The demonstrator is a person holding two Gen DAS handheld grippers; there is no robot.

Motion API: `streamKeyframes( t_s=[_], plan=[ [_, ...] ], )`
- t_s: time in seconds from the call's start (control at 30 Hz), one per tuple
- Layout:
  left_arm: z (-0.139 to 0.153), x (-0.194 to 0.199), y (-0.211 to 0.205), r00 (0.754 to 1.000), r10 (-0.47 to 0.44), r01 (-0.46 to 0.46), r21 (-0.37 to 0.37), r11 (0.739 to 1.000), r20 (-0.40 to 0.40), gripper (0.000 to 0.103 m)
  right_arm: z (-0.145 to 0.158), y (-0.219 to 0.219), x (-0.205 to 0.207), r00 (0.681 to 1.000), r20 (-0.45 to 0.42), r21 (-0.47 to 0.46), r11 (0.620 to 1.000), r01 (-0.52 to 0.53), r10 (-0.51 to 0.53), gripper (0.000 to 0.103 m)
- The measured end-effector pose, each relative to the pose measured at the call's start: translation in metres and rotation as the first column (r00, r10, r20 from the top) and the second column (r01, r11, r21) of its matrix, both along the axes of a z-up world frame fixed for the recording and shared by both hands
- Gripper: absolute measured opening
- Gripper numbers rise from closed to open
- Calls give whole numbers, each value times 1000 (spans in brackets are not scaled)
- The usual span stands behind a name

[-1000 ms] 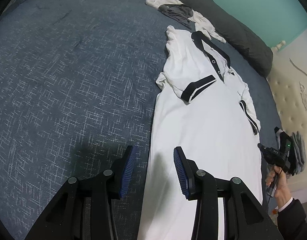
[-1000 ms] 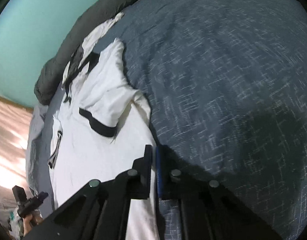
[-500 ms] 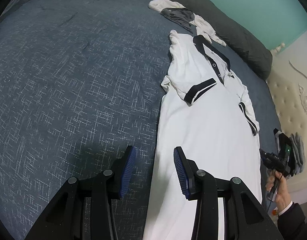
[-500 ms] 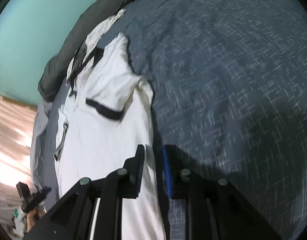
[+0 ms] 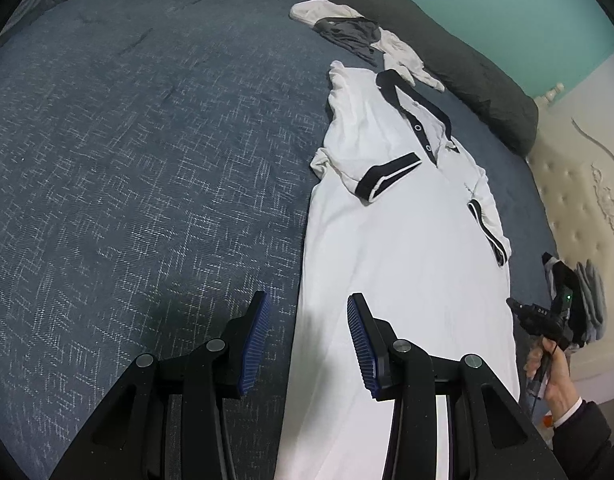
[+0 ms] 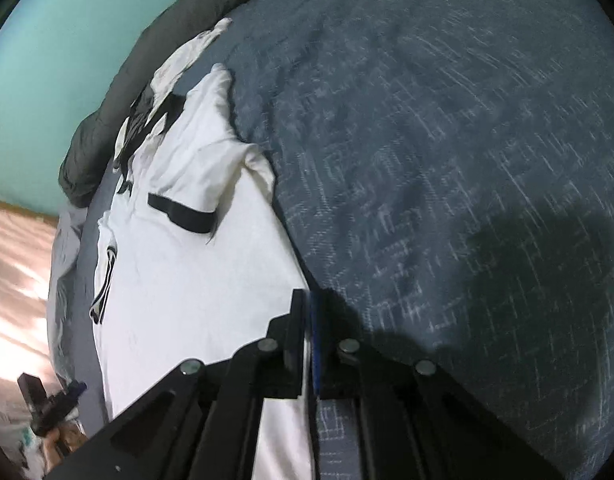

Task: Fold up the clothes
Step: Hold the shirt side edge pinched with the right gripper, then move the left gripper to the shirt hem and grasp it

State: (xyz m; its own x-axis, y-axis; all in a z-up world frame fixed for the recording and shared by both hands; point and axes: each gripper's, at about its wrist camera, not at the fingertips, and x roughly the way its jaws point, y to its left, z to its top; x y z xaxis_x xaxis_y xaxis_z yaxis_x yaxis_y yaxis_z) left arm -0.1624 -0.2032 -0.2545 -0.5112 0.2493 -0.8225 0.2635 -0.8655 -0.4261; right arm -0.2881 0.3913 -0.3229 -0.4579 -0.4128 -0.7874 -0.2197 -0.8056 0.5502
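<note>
The right gripper (image 6: 309, 300) is now pressing its jaws together again after briefly parting them half a second ago. It is pinching the side edge of the shirt (image 6: 195, 280), with a white sliver showing between the pads. From there the shirt is lying flat on the bed (image 6: 447, 160), running toward 11 o'clock, with its sleeve (image 6: 203, 176) already folded inward. The left gripper (image 5: 307, 308) is keeping its jaws spread, straddling the same edge without gripping it. The re-grip probably means the side fold is about to begin.
</note>
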Motion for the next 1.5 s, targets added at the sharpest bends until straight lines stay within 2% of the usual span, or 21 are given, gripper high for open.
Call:
streamKeyframes(
  t_s=[0.17, 0.3, 0.37, 0.47, 0.57, 0.63, 0.77, 0.87, 1.2, 1.5],
  plan=[
    [5, 8, 4, 1000, -11, 11, -4, 1000, -8, 44, 4, -11, 10, 997, 51, 13, 999, -50, 50, 10],
    [7, 14, 6, 1000, -16, 16, 3, 1000, -9, 44, 6, -22, 20, 994, 56, 83, 991, -103, 99, 10],
    [9, 17, 8, 1000, -19, 19, 4, 1000, -12, 44, 4, -18, 24, 996, 52, 73, 994, -80, 77, 4],
    [12, 23, 10, 999, -28, 28, 2, 1000, -17, 44, 4, -12, 28, 998, 42, 98, 993, -59, 55, 3],
    [16, 28, 10, 999, -31, 31, -3, 1000, -21, 44, 8, -12, 32, 999, 26, 125, 991, -46, 43, 3],
    [17, 31, 9, 999, -30, 30, -6, 1000, -21, 44, 9, -13, 33, 999, 24, 105, 994, -43, 41, 3],
    [20, 35, 11, 999, -35, 35, -8, 999, -22, 44, 10, -13, 37, 998, 57, 70, 997, -31, 27, 5],
    [20, 39, 13, 999, -46, 46, -3, 999, -18, 44, 16, -12, 43, 995, 90, 82, 996, -44, 37, 8],
    [7, 65, 26, 991, -122, 120, 32, 992, 60, 45, 47, -17, 95, 972, 166, 108, 977, -183, 164, 12],
    [-8, 101, 35, 973, -180, 179, 21, 984, 143, 52, 75, -14, 154, 954, 185, 96, 962, -256, 235, 23]
  ],
)
